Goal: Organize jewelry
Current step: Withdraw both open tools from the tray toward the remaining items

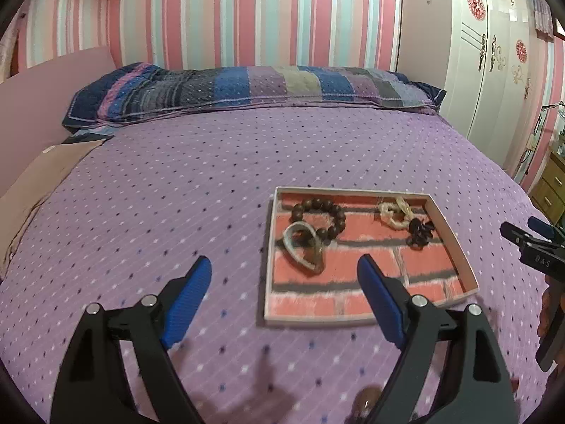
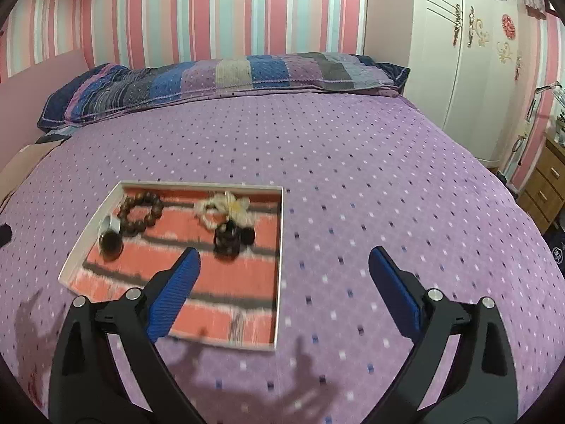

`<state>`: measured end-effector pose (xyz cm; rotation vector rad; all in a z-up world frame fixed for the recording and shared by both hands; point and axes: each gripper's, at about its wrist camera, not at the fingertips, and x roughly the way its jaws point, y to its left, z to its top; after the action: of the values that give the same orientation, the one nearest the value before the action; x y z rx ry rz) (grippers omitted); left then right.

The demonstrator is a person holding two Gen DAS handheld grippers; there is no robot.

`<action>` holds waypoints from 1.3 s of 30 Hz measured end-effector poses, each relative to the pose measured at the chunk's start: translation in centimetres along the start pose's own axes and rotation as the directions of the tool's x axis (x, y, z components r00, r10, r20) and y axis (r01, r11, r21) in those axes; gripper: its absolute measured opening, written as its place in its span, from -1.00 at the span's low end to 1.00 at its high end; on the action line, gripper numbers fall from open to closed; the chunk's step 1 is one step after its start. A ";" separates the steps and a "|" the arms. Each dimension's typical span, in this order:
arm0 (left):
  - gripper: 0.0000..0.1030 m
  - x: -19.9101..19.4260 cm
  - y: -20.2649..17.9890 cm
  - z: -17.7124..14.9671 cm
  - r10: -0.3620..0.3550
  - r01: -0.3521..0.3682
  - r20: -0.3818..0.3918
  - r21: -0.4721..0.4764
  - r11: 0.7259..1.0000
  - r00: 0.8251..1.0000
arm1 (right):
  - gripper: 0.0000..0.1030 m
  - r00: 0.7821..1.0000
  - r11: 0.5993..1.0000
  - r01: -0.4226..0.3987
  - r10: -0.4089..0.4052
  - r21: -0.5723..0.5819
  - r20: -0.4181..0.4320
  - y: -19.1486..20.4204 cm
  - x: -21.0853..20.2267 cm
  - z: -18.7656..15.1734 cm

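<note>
Both my tongs are spread wide and empty: left gripper [image 1: 284,279] and right gripper [image 2: 284,272] hover over the bedspread [image 1: 176,194] near the tray [image 1: 353,321]. All four pieces sit inside it: bead bracelet [image 1: 319,219], bangle [image 1: 303,247], pale chain [image 1: 393,213], dark cluster [image 1: 418,234]. Sorting looks done.

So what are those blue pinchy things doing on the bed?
A person holds a claw in each hand and is sorting jewelry. Both the left claw and the right claw hang open over the purple bedspread, holding nothing. The jewelry sits in a shallow tray lined with a brick pattern: a brown bead bracelet, a pale bangle leaning on it, a cream chain-link bracelet and a black beaded piece.
</note>
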<state>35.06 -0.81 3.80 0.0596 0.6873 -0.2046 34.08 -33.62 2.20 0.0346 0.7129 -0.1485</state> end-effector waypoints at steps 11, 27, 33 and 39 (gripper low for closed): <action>0.71 -6.4 1.4 -6.6 0.049 -0.048 0.044 -0.014 0.999 0.998 | 0.88 1.000 1.000 0.005 -0.005 -0.012 0.031 -0.3 -6.2 -6.6; 0.71 -9.9 3.7 -15.6 0.073 -0.073 0.003 -0.083 0.994 0.997 | 0.88 0.997 0.998 0.050 -0.048 -0.036 0.068 0.5 -11.0 -16.0; 0.72 -10.5 4.2 -17.7 0.067 -0.067 -0.002 -0.102 0.993 0.998 | 0.88 0.996 0.998 0.048 -0.045 -0.035 0.076 0.7 -11.9 -17.4; 0.71 -10.3 4.2 -18.9 0.061 -0.063 -0.021 -0.104 0.993 0.998 | 0.87 0.996 0.996 0.060 -0.055 -0.064 0.074 1.3 -12.0 -18.6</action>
<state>16.40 7.35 -4.34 -0.0178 0.7119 -0.1079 13.27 -29.30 -4.08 -0.0548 0.6461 -0.1804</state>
